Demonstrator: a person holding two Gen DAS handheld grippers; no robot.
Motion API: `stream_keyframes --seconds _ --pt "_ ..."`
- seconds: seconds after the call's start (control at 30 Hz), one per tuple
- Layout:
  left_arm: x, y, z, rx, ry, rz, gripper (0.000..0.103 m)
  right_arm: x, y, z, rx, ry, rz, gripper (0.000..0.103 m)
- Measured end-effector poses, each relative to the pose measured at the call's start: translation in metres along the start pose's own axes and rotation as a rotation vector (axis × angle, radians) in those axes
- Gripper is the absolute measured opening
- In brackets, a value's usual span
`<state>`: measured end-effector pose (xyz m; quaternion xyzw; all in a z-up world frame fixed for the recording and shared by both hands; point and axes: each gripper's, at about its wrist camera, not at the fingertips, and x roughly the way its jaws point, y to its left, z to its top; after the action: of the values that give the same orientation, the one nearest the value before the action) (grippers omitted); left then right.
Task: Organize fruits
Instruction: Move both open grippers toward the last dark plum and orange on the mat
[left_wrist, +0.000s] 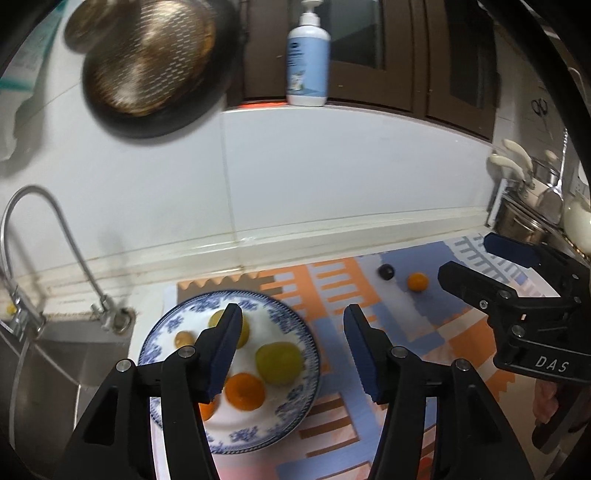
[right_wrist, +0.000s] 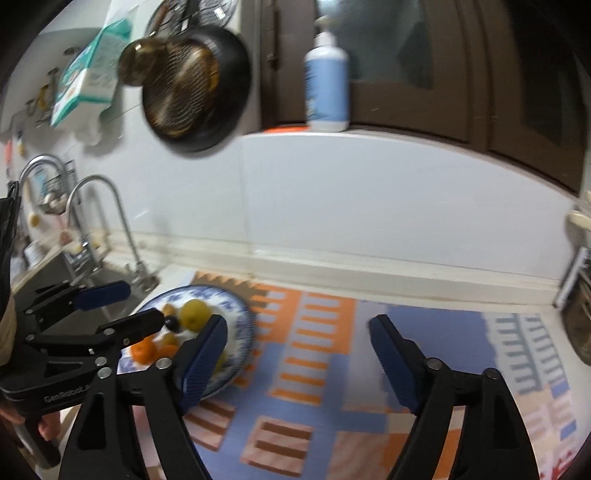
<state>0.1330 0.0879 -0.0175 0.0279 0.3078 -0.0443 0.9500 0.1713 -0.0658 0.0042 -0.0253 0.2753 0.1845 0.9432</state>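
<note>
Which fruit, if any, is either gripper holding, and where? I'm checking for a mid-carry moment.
Nothing is held. The left gripper and the right gripper both stand open with empty gaps; the fruits lie on the blue-patterned white plate and the mat.

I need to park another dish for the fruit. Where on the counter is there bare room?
Free: the patterned mat right of the plate, up to the wall ledge. The mat's far right corner holds a small orange and a dark fruit. Crowded: the plate itself, and the sink beside it.
</note>
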Motion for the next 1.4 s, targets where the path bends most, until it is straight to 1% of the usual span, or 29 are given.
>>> stream_keyframes --seconds 0.1,0.13,0.23,0.3,0.4,0.47,0.57,0.77,0.9,0.97,1.13,1.27,1.4 --pt "0.005 -0.009 0.006 0.031 -0.003 -0.018 0.058 -0.006 -0.011 -0.002 0.034 -0.03 -0.052 0.092" --pt "0.008 -0.013 0.009 0.046 -0.006 -0.026 0.058 -0.007 -0.015 -0.003 0.044 -0.039 -0.073 0.092" --pt "0.017 -0.019 0.014 0.082 -0.008 -0.037 0.065 -0.009 -0.026 -0.006 0.071 -0.065 -0.153 0.093" --pt "0.023 -0.027 0.018 0.124 -0.02 -0.046 0.068 -0.009 -0.033 -0.008 0.063 -0.057 -0.191 0.094" --pt "0.033 -0.039 0.024 0.199 -0.026 -0.073 0.07 -0.006 -0.04 -0.009 0.061 -0.032 -0.199 0.094" --pt "0.041 -0.048 0.029 0.249 -0.035 -0.106 0.07 -0.006 -0.044 -0.011 0.072 -0.032 -0.199 0.094" --pt "0.055 -0.059 0.036 0.315 -0.037 -0.153 0.07 -0.003 -0.049 -0.012 0.065 -0.026 -0.222 0.094" --pt "0.083 -0.078 0.044 0.419 -0.02 -0.209 0.07 0.014 -0.064 -0.02 0.061 0.036 -0.258 0.094" --pt "0.103 -0.089 0.046 0.495 0.009 -0.24 0.07 0.03 -0.076 -0.026 0.073 0.087 -0.272 0.093" --pt "0.116 -0.095 0.048 0.518 0.039 -0.268 0.07 0.038 -0.081 -0.028 0.075 0.107 -0.27 0.093" --pt "0.143 -0.105 0.05 0.564 0.101 -0.305 0.07 0.059 -0.093 -0.033 0.086 0.164 -0.242 0.092" --pt "0.162 -0.109 0.05 0.587 0.145 -0.322 0.07 0.076 -0.099 -0.037 0.084 0.207 -0.202 0.085" --pt "0.18 -0.112 0.05 0.584 0.187 -0.342 0.069 0.093 -0.104 -0.041 0.074 0.247 -0.167 0.078"
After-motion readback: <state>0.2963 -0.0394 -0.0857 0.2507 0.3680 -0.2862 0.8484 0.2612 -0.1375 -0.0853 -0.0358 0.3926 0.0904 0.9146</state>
